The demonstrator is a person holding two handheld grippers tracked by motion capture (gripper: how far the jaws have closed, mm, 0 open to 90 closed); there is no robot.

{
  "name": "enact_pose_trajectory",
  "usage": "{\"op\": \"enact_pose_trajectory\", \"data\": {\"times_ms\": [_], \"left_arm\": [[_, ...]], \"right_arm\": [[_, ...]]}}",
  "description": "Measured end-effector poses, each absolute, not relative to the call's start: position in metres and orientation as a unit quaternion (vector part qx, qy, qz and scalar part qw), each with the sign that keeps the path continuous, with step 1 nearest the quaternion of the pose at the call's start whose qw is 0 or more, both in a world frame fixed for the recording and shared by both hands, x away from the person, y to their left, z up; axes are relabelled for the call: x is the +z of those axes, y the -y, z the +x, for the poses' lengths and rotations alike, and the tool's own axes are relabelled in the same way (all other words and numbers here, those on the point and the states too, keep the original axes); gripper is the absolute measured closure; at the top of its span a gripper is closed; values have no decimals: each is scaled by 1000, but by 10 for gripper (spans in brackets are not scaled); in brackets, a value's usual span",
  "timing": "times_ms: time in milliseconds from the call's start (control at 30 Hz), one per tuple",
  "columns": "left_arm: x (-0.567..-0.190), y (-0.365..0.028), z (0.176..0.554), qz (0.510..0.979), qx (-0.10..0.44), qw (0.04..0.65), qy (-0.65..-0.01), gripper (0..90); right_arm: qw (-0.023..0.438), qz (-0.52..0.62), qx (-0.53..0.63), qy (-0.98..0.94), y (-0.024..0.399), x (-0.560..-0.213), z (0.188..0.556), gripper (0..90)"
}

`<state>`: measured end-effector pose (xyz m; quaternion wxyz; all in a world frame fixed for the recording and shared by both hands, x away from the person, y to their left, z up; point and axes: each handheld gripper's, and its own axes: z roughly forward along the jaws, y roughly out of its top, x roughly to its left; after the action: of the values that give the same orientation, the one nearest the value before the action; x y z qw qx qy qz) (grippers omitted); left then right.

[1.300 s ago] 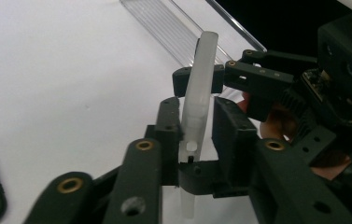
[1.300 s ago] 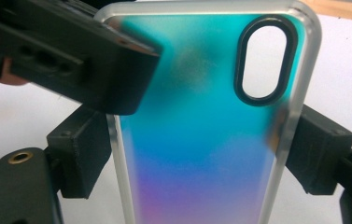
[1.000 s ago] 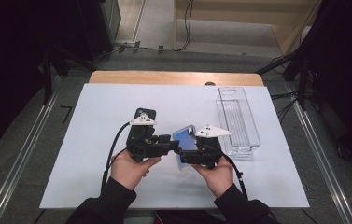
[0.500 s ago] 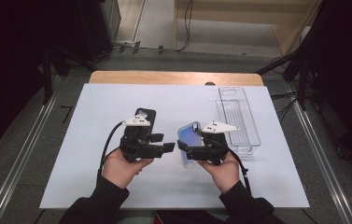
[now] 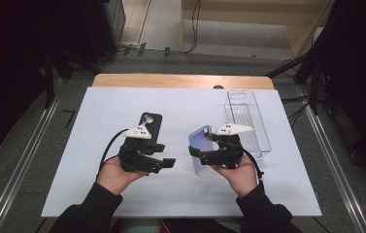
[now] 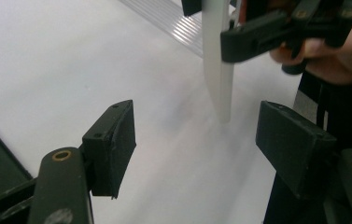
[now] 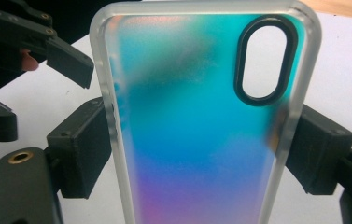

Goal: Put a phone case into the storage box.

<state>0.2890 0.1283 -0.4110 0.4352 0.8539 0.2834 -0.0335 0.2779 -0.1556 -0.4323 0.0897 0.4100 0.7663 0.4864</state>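
My right gripper (image 5: 196, 153) is shut on an iridescent blue-to-pink phone case (image 5: 200, 144) with frosted edges, held upright above the table. In the right gripper view its pads press both long edges of the case (image 7: 187, 116), camera cutout at the upper right. My left gripper (image 5: 167, 162) stands apart to the left of the case, and its jaws have just been opening with nothing between them. Past its open jaws (image 6: 201, 135) the case (image 6: 218, 60) shows edge-on in the other gripper. A black phone (image 5: 151, 124) lies flat on the table behind the left gripper.
A clear plastic tray (image 5: 248, 121) stands at the right of the white table sheet (image 5: 98, 121), just behind the right hand. A wooden table edge (image 5: 180, 81) runs along the back. Metal rails flank the table on both sides.
The left gripper let go of the case, opened and drew away to the left. The right gripper shifted slightly right, keeping the case.
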Motion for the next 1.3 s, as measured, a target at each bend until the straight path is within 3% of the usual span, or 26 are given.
{"op": "enact_pose_trajectory", "data": {"times_ms": [567,1300], "left_arm": [[-445,-159,281,870,-8,398,-290,293],[-454,-193,266,858,0,397,-326,293]], "right_arm": [[81,408,489,-767,165,-428,281,158],[76,411,495,-762,180,-415,289,158]]}}
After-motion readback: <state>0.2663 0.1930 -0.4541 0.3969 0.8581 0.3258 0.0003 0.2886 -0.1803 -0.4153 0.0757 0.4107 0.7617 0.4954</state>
